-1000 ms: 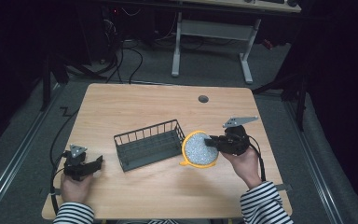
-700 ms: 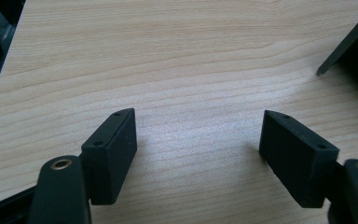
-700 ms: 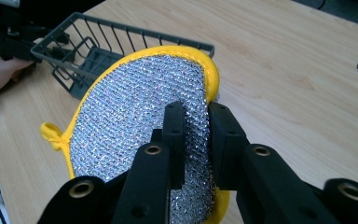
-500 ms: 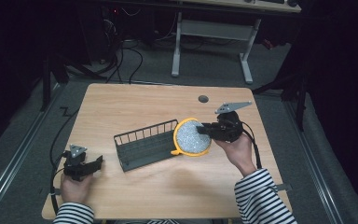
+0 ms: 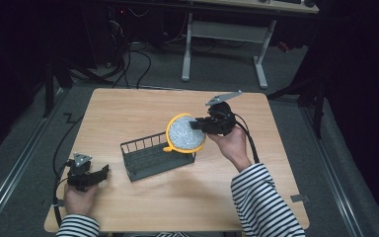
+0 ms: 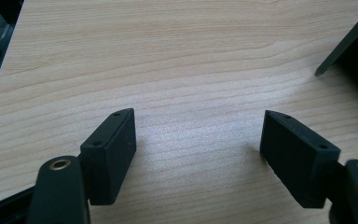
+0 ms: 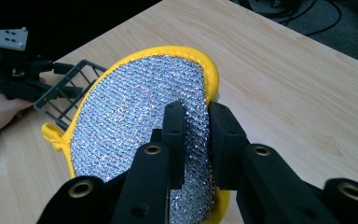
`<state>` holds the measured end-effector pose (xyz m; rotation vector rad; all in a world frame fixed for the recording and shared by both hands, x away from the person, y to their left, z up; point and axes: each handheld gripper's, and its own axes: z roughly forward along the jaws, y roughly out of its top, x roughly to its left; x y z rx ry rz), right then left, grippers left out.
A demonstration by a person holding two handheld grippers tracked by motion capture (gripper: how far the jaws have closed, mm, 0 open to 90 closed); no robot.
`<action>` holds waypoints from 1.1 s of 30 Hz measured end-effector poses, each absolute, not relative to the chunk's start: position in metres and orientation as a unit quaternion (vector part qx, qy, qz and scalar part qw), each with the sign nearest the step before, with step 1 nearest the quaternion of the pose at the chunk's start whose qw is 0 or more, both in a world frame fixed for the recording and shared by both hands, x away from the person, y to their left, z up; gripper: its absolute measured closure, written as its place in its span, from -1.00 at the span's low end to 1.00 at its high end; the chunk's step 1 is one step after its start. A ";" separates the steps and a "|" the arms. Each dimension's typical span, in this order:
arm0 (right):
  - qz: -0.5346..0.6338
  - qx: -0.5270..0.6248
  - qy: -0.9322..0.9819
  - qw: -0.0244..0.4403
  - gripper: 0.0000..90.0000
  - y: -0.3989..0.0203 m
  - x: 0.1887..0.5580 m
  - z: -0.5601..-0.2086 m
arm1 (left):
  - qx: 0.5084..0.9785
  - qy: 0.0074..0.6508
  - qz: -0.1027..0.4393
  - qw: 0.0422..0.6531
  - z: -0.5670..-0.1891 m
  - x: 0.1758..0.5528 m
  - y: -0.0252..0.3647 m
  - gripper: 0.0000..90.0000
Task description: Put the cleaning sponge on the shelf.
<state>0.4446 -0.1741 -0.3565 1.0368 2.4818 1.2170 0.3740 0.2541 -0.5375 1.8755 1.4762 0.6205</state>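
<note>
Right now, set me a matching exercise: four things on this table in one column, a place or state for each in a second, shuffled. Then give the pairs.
Things:
1. scrubbing pad
2. wire basket
3. left gripper
4. right gripper

States:
A. open, low over bare wood near the table's front left corner
B. shut on something silver with a yellow rim
C. empty, standing on the table
D. held up on edge above the basket's right end

Pairs: 1-D, 2-C, 3-A, 4-B
</note>
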 end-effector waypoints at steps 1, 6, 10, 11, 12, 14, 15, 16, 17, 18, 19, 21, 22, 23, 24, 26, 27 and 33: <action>0.410 0.350 0.837 0.095 0.74 -0.174 0.445 -0.356 | 0.718 0.565 0.237 0.331 -0.538 0.374 0.254 -0.39; 0.406 0.352 0.837 0.098 0.73 -0.153 0.460 -0.359 | 0.718 0.565 0.236 0.332 -0.537 0.374 0.254 -0.39; 0.398 0.357 0.839 0.098 0.73 -0.141 0.469 -0.365 | 0.717 0.565 0.236 0.332 -0.537 0.374 0.254 -0.39; 0.398 0.357 0.839 0.098 0.73 -0.141 0.469 -0.365 | 0.717 0.565 0.236 0.332 -0.537 0.374 0.254 -0.39; 0.397 0.357 0.840 0.100 0.73 -0.138 0.470 -0.368 | 0.717 0.565 0.236 0.332 -0.537 0.374 0.254 -0.39; 0.395 0.360 0.840 0.099 0.73 -0.134 0.474 -0.373 | 0.718 0.565 0.238 0.331 -0.538 0.374 0.254 -0.39; 0.394 0.361 0.839 0.098 0.73 -0.132 0.475 -0.375 | 0.718 0.564 0.239 0.330 -0.538 0.374 0.254 -0.39; 0.393 0.361 0.840 0.098 0.72 -0.131 0.476 -0.377 | 0.718 0.564 0.239 0.330 -0.538 0.374 0.254 -0.39; 0.392 0.361 0.840 0.097 0.72 -0.128 0.478 -0.381 | 0.718 0.564 0.239 0.330 -0.538 0.374 0.254 -0.39; 0.390 0.363 0.841 0.096 0.72 -0.127 0.479 -0.384 | 0.718 0.565 0.238 0.330 -0.538 0.374 0.254 -0.39; 0.390 0.363 0.841 0.096 0.72 -0.127 0.479 -0.384 | 0.718 0.565 0.238 0.330 -0.538 0.374 0.254 -0.39; 0.386 0.366 0.842 0.095 0.72 -0.125 0.482 -0.389 | 0.718 0.564 0.239 0.330 -0.538 0.374 0.254 -0.39; 0.383 0.365 0.843 0.098 0.72 -0.125 0.483 -0.391 | 0.718 0.564 0.239 0.330 -0.538 0.374 0.254 -0.39; 0.382 0.366 0.843 0.098 0.71 -0.125 0.484 -0.393 | 0.718 0.564 0.238 0.330 -0.538 0.374 0.254 -0.39; 0.381 0.370 0.842 0.095 0.71 -0.124 0.484 -0.394 | 0.718 0.564 0.238 0.330 -0.538 0.374 0.254 -0.39; 0.374 0.364 0.846 0.104 0.69 -0.124 0.483 -0.399 | 0.721 0.563 0.241 0.326 -0.538 0.374 0.253 -0.39; 0.374 0.364 0.846 0.104 0.69 -0.124 0.483 -0.399 | 0.721 0.563 0.241 0.326 -0.538 0.374 0.253 -0.39; 0.373 0.365 0.847 0.101 0.68 -0.127 0.482 -0.406 | 0.721 0.562 0.242 0.324 -0.538 0.374 0.252 -0.39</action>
